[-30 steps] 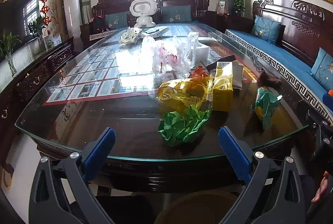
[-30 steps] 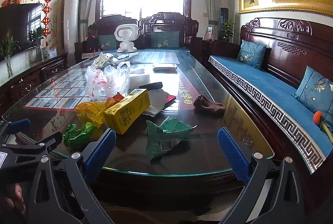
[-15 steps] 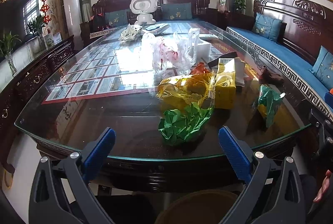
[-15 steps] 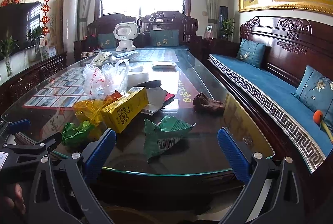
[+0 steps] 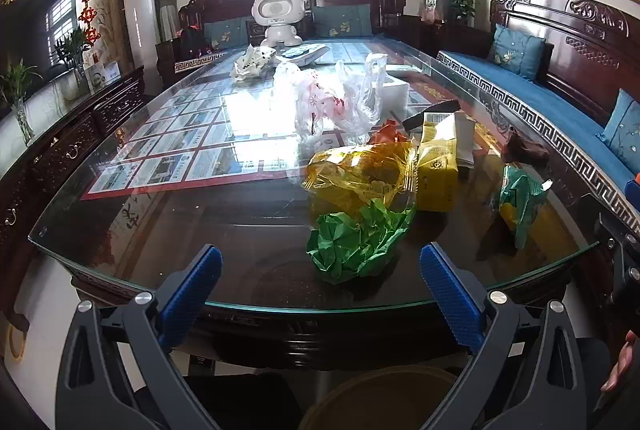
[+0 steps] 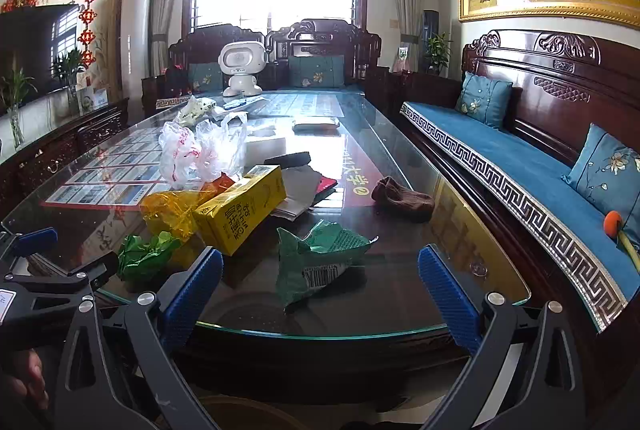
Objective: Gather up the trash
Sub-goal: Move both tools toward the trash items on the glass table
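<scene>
On glass table [image 5: 120, 230]: trash pile near front edge.
Left gripper [image 5: 320, 282] and right gripper [image 6: 318, 282] both gaped wide, empty, facing green wrapper [image 6: 316, 266].

**Near edge passable; centre of table obstructed**

Bare glass table [image 5: 168, 230] lies open left of the crumpled green paper [image 5: 356, 246]. Behind it, the yellow wrapper [image 5: 360, 178] and yellow carton [image 5: 438, 166] touch, blocking straight passage. A clear gap separates these from the green packet [image 6: 316, 262]. The brown sock [image 6: 402, 196] sits apart, rightward.
</scene>
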Demonstrator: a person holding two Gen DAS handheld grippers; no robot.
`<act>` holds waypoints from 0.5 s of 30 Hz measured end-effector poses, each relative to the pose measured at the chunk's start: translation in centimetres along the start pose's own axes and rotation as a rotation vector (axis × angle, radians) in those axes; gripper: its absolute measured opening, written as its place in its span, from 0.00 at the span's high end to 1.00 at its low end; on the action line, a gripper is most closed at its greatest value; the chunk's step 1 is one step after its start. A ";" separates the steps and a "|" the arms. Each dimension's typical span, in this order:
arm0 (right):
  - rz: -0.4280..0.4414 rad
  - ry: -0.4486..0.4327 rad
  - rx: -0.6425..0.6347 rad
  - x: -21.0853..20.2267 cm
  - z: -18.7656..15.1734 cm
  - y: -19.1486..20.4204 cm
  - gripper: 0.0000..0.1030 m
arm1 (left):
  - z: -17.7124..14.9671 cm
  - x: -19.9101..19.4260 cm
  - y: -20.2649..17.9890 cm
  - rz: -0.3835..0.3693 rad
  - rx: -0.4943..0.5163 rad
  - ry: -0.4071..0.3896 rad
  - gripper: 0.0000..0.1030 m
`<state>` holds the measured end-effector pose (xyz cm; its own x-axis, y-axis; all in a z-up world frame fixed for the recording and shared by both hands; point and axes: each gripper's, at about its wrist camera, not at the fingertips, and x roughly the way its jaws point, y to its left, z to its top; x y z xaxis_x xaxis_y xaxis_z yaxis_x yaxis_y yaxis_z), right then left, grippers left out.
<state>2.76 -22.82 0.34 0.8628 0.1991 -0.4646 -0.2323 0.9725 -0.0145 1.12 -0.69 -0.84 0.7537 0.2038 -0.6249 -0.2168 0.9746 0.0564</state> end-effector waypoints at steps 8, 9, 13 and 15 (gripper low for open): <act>-0.005 0.011 0.008 0.3 -0.4 -0.3 0.08 | -0.1 1.0 0.7 0.007 -0.017 0.025 0.04; -0.006 0.014 0.007 0.3 -0.4 -0.3 0.08 | 0.0 1.1 0.8 0.009 -0.023 0.025 0.04; 0.005 0.020 0.006 0.5 -0.5 -0.1 0.08 | 0.1 1.2 1.0 0.006 -0.030 0.029 0.04; 0.008 0.020 0.005 0.5 -0.5 0.0 0.08 | 0.1 1.2 0.9 -0.005 -0.026 0.031 0.04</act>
<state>2.99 -22.81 -0.30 0.8518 0.2047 -0.4823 -0.2371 0.9715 -0.0064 1.92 0.42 -1.44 0.7352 0.1952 -0.6492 -0.2294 0.9728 0.0327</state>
